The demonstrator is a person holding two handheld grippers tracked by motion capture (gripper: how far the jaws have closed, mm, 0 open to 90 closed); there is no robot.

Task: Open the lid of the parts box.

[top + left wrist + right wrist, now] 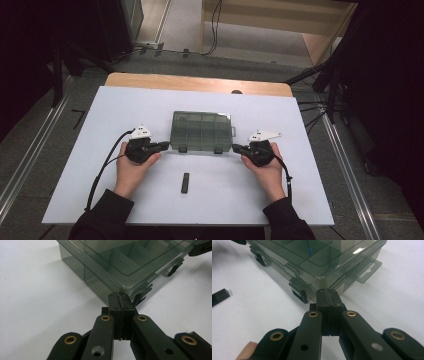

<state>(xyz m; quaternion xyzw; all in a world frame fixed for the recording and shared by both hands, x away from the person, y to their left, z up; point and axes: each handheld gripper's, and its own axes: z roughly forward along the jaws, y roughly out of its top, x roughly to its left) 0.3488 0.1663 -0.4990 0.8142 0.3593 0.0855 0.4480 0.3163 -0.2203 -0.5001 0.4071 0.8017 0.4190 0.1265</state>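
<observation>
The smoky plastic box (pixel 201 131) sat near the middle of the white counter (pixel 100 150), lid down, its two dark latches (pixel 182 148) facing the person. Inside, dividers cut it into compartments, and something small and blue (pixel 309 250) showed through the lid in one of them.

At each near corner, a pair of tongs was parked. The left tongs (pixel 162 146) pointed at the box's left front corner, jaws pressed flat together with nothing between them; in the left gripper view the tips (pixel 120 300) stood just short of the corner, or barely on it, hard to call. The right tongs (pixel 236 148) mirrored that at the other front corner, also closed and empty, their tips (pixel 327 296) just beside the right latch (pixel 299 291).

Closer to the person, a small black bar (pixel 185 182) lay alone on the counter, well apart from everything.

The danger, judging from here: the box looked light and the counter smooth, so a push from one side alone would probably have slid or spun it rather than steadied it. Closed tips prying a latch could also have slipped off and jolted the box, scattering what was inside once the lid gave.
</observation>
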